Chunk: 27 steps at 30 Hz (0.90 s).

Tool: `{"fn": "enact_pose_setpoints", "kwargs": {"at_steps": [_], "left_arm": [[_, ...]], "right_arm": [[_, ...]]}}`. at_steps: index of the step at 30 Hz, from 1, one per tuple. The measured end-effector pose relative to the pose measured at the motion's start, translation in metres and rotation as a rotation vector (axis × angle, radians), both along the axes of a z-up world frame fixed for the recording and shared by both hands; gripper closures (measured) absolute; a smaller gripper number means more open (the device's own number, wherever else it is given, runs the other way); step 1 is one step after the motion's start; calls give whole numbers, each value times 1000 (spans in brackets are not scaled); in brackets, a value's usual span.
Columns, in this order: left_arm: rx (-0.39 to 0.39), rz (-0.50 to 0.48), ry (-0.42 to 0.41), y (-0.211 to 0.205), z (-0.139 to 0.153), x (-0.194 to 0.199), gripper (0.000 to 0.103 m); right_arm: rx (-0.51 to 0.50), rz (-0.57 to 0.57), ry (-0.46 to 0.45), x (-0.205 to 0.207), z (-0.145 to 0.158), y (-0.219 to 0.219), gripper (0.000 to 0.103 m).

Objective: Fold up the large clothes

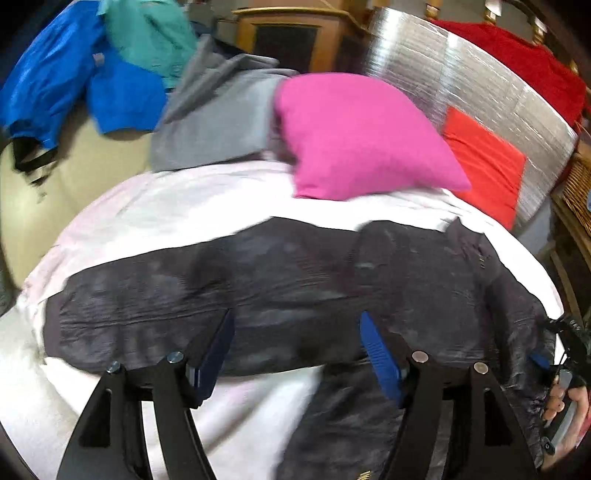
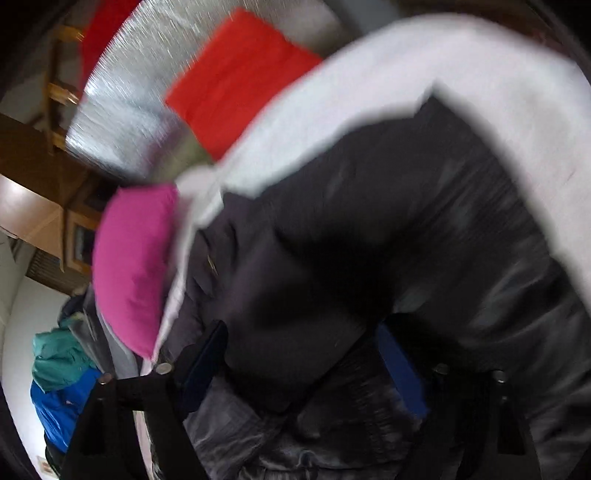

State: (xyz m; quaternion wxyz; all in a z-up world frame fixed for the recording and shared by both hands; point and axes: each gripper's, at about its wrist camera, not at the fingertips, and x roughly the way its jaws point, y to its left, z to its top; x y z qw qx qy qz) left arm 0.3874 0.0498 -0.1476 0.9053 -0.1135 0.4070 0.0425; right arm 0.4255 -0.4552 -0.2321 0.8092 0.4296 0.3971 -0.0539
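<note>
A dark grey jacket (image 1: pixel 280 284) lies spread across the white sheet (image 1: pixel 207 206) of a bed. My left gripper (image 1: pixel 299 350) hovers over its near edge, open, the blue pads wide apart with nothing pressed between them. At the right edge of the left wrist view a person's hand (image 1: pixel 569 402) holds the other gripper by the jacket's right end. In the blurred right wrist view the right gripper (image 2: pixel 303 358) stands open low over the jacket (image 2: pixel 369 229). A dark fold bulges up between its fingers, and the pads do not press it.
A pink cushion (image 1: pixel 354 133) and a red cushion (image 1: pixel 484 166) rest against a silver headboard (image 1: pixel 461 74). Grey (image 1: pixel 218 118), blue (image 1: pixel 122 99) and teal (image 1: pixel 151 33) garments are piled at the back left. A wicker basket (image 1: pixel 580 192) stands at right.
</note>
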Motion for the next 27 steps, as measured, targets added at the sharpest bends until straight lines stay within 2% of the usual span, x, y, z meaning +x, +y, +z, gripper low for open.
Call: {"fn": "enact_pose_setpoints", "kwargs": {"at_steps": [1, 4, 6, 8, 9, 10, 12, 14, 15, 16, 18, 19, 21, 22, 23, 24, 27], "left_arm": [[2, 27, -2, 14, 1, -5, 31], [-9, 144, 0, 65, 4, -24, 31], [-13, 209, 10, 92, 3, -31, 31], [-10, 284, 27, 125, -2, -44, 30], [-5, 304, 40, 137, -6, -49, 30], [0, 324, 55, 150, -11, -55, 30], [-14, 351, 91, 173, -23, -66, 30], [-34, 372, 126, 191, -37, -77, 30], [-45, 383, 141, 200, -42, -82, 30], [-59, 391, 149, 205, -47, -85, 30], [-132, 421, 156, 227, -59, -94, 30], [-162, 437, 155, 236, -64, -98, 31], [-208, 461, 148, 248, -71, -99, 32], [-230, 463, 135, 252, -73, -100, 35], [-253, 461, 130, 255, -75, -100, 41], [-277, 453, 130, 256, -78, -98, 48], [-341, 465, 158, 262, -91, -97, 51]], "right_arm": [[4, 24, -20, 2, 4, 12, 47], [106, 202, -180, 4, 35, 52, 49], [154, 402, -319, -2, 69, 93, 49], [146, 505, -393, -12, 92, 121, 36], [106, 503, -408, -19, 98, 127, 29], [64, 491, -413, -23, 100, 130, 29], [-14, 453, -362, -24, 92, 131, 29], [-54, 399, -271, -20, 75, 125, 29], [-61, 388, -245, -15, 69, 121, 32], [-72, 380, -223, -14, 61, 117, 39], [-112, 390, -194, -11, 50, 120, 47], [-150, 404, -173, -8, 44, 124, 47], [-219, 447, -82, 2, 24, 133, 47], [-242, 459, -7, 5, 9, 137, 52], [-241, 460, 48, 8, -1, 140, 54], [-235, 452, 54, 7, -3, 137, 55], [-167, 446, -27, -3, 21, 127, 55]]}}
